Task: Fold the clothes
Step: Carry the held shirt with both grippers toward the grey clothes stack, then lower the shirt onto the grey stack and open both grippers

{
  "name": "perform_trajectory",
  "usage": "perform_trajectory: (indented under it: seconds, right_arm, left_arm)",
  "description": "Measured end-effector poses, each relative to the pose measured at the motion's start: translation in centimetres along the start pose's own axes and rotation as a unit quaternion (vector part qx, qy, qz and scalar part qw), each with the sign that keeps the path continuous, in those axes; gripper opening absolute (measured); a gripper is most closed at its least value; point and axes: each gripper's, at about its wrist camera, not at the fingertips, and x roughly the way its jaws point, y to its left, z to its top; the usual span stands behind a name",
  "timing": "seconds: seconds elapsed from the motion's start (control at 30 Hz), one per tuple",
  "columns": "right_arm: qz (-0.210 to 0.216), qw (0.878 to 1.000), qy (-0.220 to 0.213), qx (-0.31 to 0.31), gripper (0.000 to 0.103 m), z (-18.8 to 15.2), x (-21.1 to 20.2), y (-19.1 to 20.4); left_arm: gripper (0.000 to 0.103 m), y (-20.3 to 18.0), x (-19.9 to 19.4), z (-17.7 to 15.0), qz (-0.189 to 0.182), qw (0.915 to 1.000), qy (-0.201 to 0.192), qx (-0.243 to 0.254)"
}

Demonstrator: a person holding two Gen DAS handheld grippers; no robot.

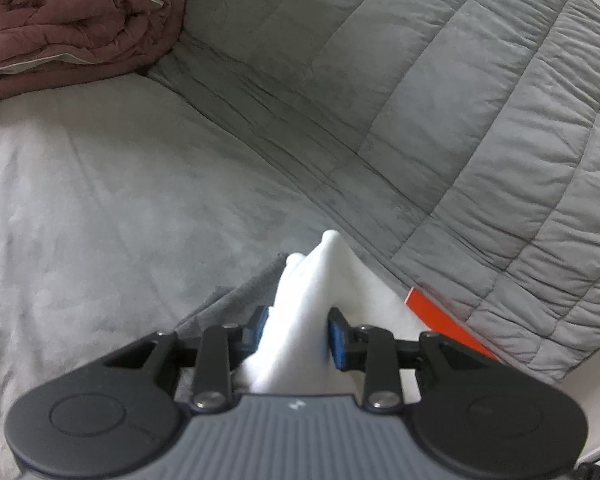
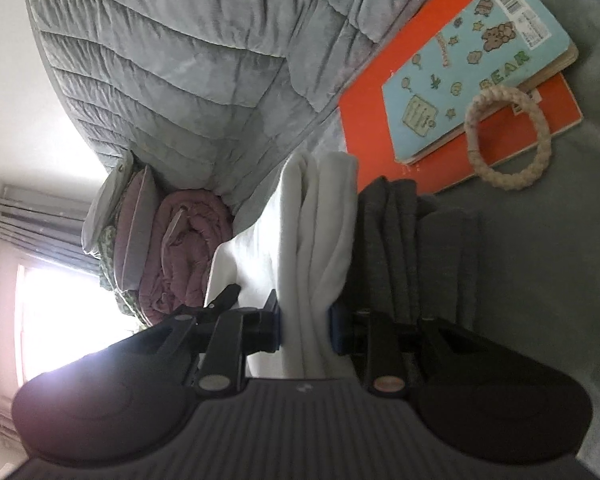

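We have the white garment (image 1: 300, 312) pinched in both claws: the left claw (image 1: 296, 334) is closed on a bunched ridge of it, and the right claw (image 2: 306, 328) grips another gathered fold, so the cloth hangs above the bed (image 1: 100, 200) rather than lying flat. Beside it a dark grey garment (image 2: 400, 248) rests on the bed, seemingly already folded, though we cannot be sure. We judge the white piece mid-fold, still to be laid down and squared off.

Orange book (image 1: 444, 312) mostly hidden under quilt (image 1: 460, 120).
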Motion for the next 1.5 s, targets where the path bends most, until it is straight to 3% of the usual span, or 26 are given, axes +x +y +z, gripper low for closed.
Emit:
perform_trajectory:
  seconds: [0.13, 0.23, 0.53, 0.77, 0.83, 1.0, 1.1, 1.2, 1.27, 1.37, 1.5]
  right_arm:
    - [-0.013, 1.000, 0.000, 0.003, 0.028, -0.1, 0.1, -0.2]
    - [-0.035, 0.999, -0.012, 0.010, 0.035, 0.0, -0.2, -0.5]
    - [-0.055, 0.998, -0.036, -0.020, 0.039, -0.5, -1.4, 0.0]
    - [-0.074, 0.996, -0.045, -0.036, 0.040, -0.6, -1.6, 0.5]
    - [-0.081, 0.994, -0.068, -0.040, 0.041, -0.2, -2.2, 0.6]
    - [-0.069, 0.983, -0.143, -0.093, 0.042, 0.3, -3.9, 2.0]
    - [-0.016, 0.980, -0.137, -0.145, 0.042, -0.3, -3.6, 3.5]
    - [0.018, 0.969, -0.100, -0.225, 0.042, -1.7, -2.5, 5.5]
    - [0.014, 0.965, -0.072, -0.251, 0.042, -2.5, -1.5, 6.0]
    - [-0.020, 0.964, -0.030, -0.265, 0.042, -3.2, 0.5, 5.8]
    - [-0.058, 0.959, -0.017, -0.277, 0.040, -3.3, 1.7, 5.7]
  left_arm:
    - [0.037, -0.2, 0.1, 0.1, 0.003, 1.0000, -0.006, 0.005]
    - [0.043, 0.0, 0.1, -0.1, 0.015, 0.9998, -0.015, 0.005]
    - [0.052, 0.0, -1.1, -0.1, 0.056, 0.9941, -0.089, 0.023]
    - [0.049, -0.5, -3.7, -0.1, 0.106, 0.9811, -0.158, 0.035]
    - [0.049, -0.6, -5.1, -0.5, 0.120, 0.9747, -0.184, 0.041]
    - [0.050, -2.8, -7.2, -2.7, 0.133, 0.9584, -0.219, 0.125]
    - [0.050, -3.8, -6.7, -4.2, 0.125, 0.9566, -0.218, 0.147]
    - [0.049, -4.4, -5.6, -5.3, 0.118, 0.9566, -0.218, 0.153]
    - [0.049, -4.6, -4.6, -5.7, 0.119, 0.9579, -0.211, 0.154]
    - [0.040, -4.6, -3.3, -6.1, 0.125, 0.9604, -0.201, 0.147]
    - [0.035, -4.1, -2.3, -6.2, 0.138, 0.9610, -0.195, 0.140]
